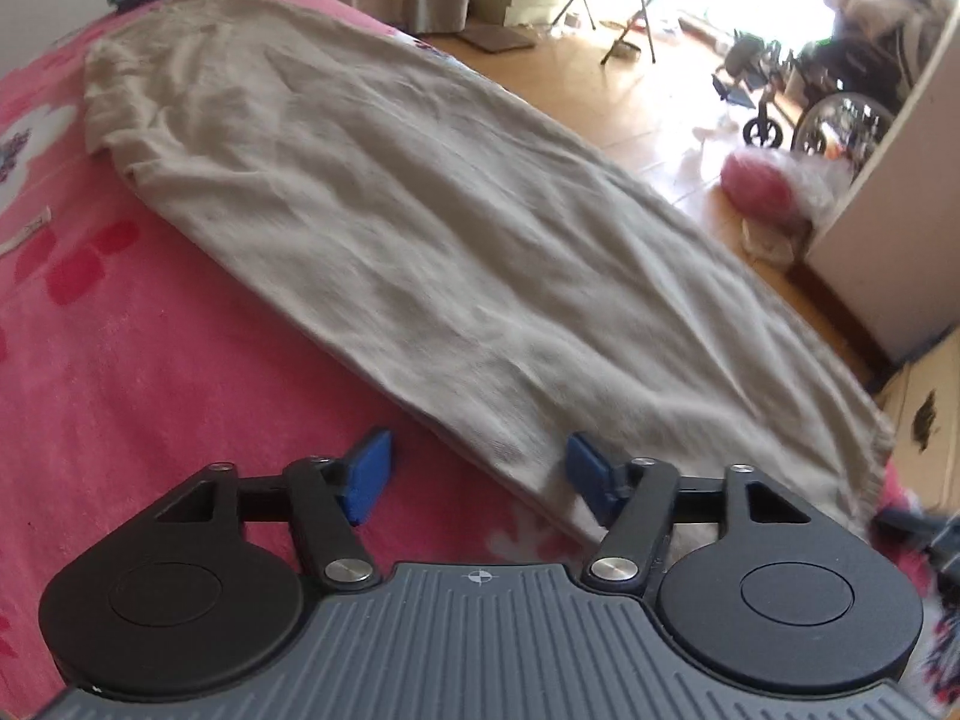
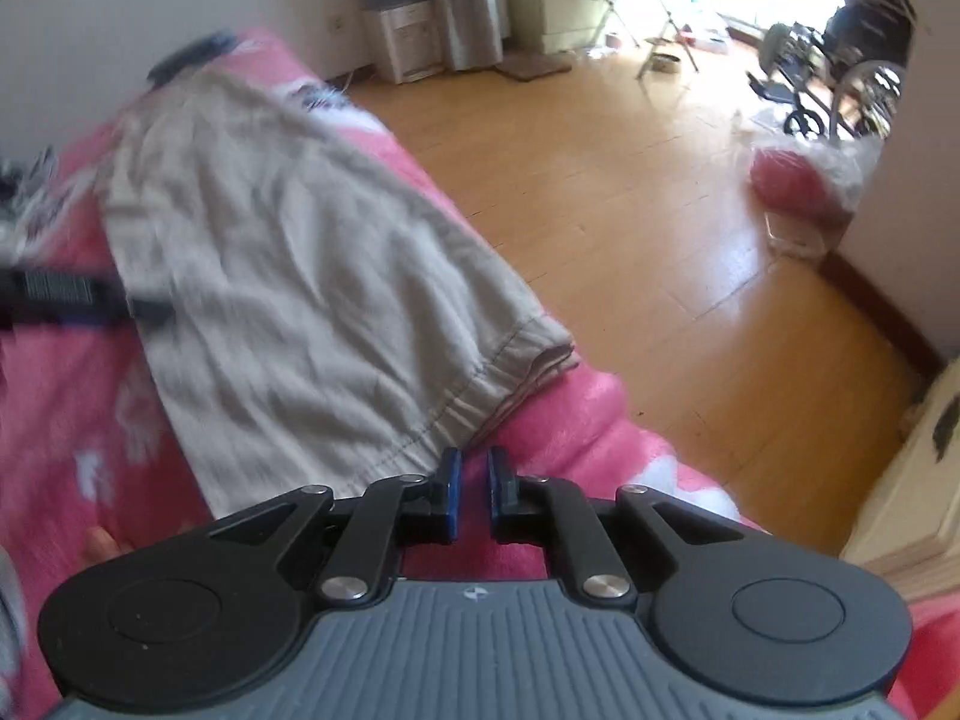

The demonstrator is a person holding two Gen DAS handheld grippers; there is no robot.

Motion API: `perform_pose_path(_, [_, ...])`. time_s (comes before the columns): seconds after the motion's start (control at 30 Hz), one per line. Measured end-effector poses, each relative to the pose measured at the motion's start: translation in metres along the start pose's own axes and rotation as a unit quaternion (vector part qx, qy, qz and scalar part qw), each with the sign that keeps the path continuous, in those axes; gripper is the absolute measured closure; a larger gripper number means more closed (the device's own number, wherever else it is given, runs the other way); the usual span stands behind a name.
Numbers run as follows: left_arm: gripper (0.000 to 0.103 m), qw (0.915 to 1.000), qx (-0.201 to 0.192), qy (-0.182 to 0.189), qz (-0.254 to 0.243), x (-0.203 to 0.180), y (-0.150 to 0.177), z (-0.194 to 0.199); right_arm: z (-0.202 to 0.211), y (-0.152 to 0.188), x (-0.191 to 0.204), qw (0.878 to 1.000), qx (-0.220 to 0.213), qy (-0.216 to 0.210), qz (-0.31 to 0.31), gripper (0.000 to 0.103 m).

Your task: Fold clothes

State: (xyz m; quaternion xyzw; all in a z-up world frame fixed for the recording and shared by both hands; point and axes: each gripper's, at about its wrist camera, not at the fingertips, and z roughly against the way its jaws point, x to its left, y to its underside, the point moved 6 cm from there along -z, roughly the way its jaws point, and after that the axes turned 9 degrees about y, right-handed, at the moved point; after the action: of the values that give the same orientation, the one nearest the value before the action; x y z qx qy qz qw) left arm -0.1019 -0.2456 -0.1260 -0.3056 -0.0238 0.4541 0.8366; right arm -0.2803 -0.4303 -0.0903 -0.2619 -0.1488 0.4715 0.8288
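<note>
**One beige garment flat on bed, both grippers empty**

Left hand-held gripper [image 1: 477, 477]: two blue pads spread wide apart, holding nothing. It hovers over the near edge of the garment [image 1: 384, 228]; right pad is over the cloth, left pad over the pink blanket [image 1: 120, 360].

Garment: one piece, beige, folded lengthwise into a long strip along the bed's floor-side edge. Hemmed end [image 2: 480, 384] lies just ahead of the right gripper.

Right hand-held gripper [image 2: 471, 495]: pads nearly together, narrow gap, nothing between. Whether it touches the hem is unclear.

Floor: one wheelchair [image 2: 840, 78], one red bag [image 2: 792, 180].
</note>
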Motion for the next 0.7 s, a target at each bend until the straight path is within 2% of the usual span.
perform_pose_path(0.07, [0.028,0.9999,0.001,-0.012,-0.005,-0.005,0.003,-0.001,0.012,-0.01,-0.002,0.999,-0.033,0.0,-0.004,0.094])
perform_pose_path(0.13, [0.011,0.9998,0.009,-0.017,-0.002,-0.008,0.005,-0.003,0.018,-0.022,-0.002,0.999,-0.051,0.002,-0.005,0.094])
perform_pose_path(0.2, [0.003,0.9996,0.02,-0.018,0.002,-0.01,0.007,-0.006,0.016,-0.035,0.0,0.998,-0.061,-0.002,-0.019,0.094])
perform_pose_path(0.3, [0.002,0.9993,0.029,-0.024,0.007,-0.012,0.009,-0.008,0.002,-0.047,0.01,0.998,-0.064,-0.01,-0.024,0.094])
perform_pose_path(0.5, [0.0,0.9984,0.036,-0.042,0.012,-0.013,0.01,-0.008,-0.036,-0.025,0.025,1.0,-0.012,-0.006,0.015,0.094])
perform_pose_path(0.7, [0.0,0.9979,0.037,-0.052,0.017,-0.015,0.012,-0.008,-0.036,-0.025,0.024,1.0,-0.003,-0.007,0.016,0.094])
